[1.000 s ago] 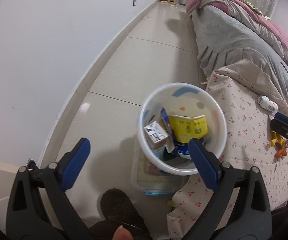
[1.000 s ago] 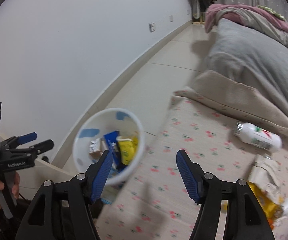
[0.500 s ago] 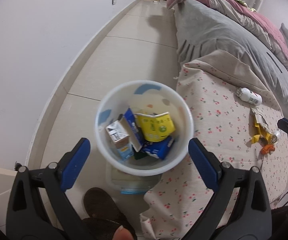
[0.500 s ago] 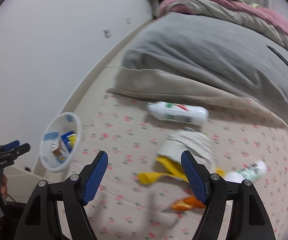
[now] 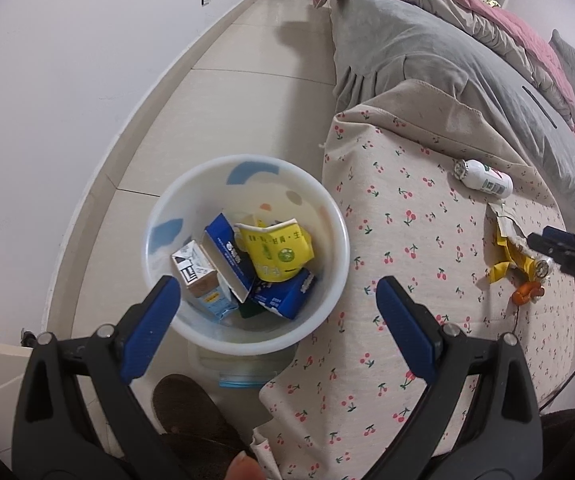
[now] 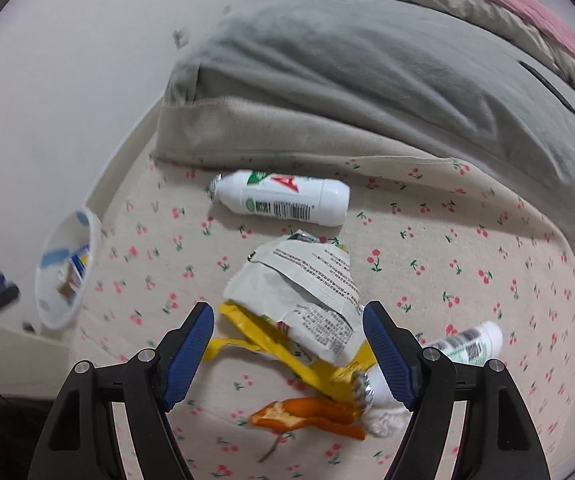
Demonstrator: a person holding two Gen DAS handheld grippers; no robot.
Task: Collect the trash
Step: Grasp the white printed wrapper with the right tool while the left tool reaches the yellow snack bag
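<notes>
A white trash bin (image 5: 327, 216) stands on the floor beside the bed and holds several cartons; it also shows in the right wrist view (image 6: 87, 236). My left gripper (image 5: 275, 320) is open and empty above the bin. My right gripper (image 6: 287, 344) is open just above a torn white and yellow wrapper (image 6: 307, 300) on the cherry-print sheet (image 6: 467, 240). A white bottle (image 6: 283, 197) lies beyond it, a second small bottle (image 6: 471, 344) to the right, and orange peel (image 6: 307, 418) below. The left wrist view shows the right gripper (image 5: 559, 246) over that trash.
A grey blanket (image 6: 367, 72) and a pink quilt (image 5: 487, 12) cover the far part of the bed. A white wall (image 5: 67, 80) runs along the left of the tiled floor (image 5: 255, 92). A shoe (image 5: 191, 412) and a clear box (image 5: 243, 372) sit below the bin.
My right gripper has swung from the bin side over the sheet and come down close above the torn wrapper. My left gripper has shifted slightly over the bin. Both stay open.
</notes>
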